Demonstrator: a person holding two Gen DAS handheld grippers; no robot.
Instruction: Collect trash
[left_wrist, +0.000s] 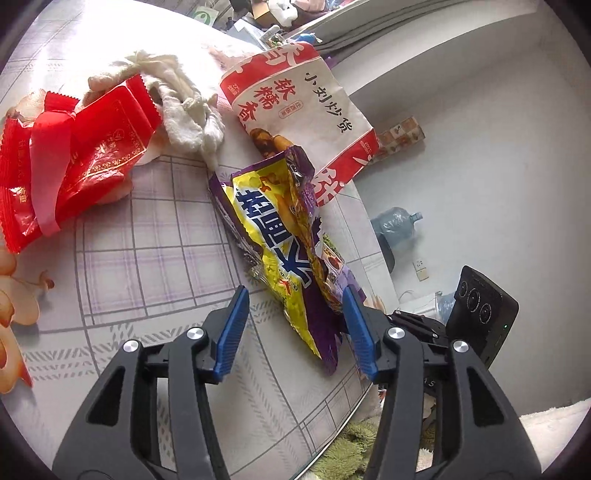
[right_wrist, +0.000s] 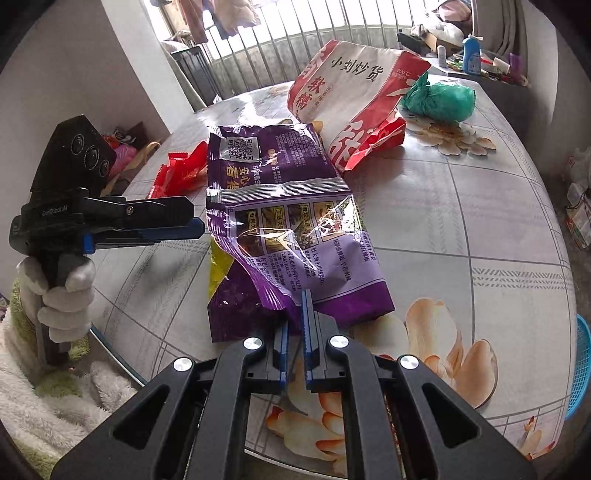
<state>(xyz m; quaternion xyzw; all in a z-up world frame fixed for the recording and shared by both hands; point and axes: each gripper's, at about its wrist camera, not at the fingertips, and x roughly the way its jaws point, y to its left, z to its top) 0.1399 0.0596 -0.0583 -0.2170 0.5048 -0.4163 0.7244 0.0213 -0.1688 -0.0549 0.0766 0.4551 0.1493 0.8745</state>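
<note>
Step in hand was pickup of the purple snack bag (right_wrist: 295, 236) lying on the table (right_wrist: 461, 229). My right tongs (right_wrist: 294, 325) pinched its near edge; my left tongs (left_wrist: 295, 325) stood wide, bag end between them ungripped. Next move called for lifting it clear.

A round table (right_wrist: 461, 221) covered in a checked, flower-printed cloth. A white rag (left_wrist: 184, 107) lies crumpled on it. Beyond the table, a water jug (left_wrist: 397, 227) lies on the floor, a barred window (right_wrist: 295, 44) admits daylight, and a blue basket (right_wrist: 580, 365) sits low at the right edge.
</note>
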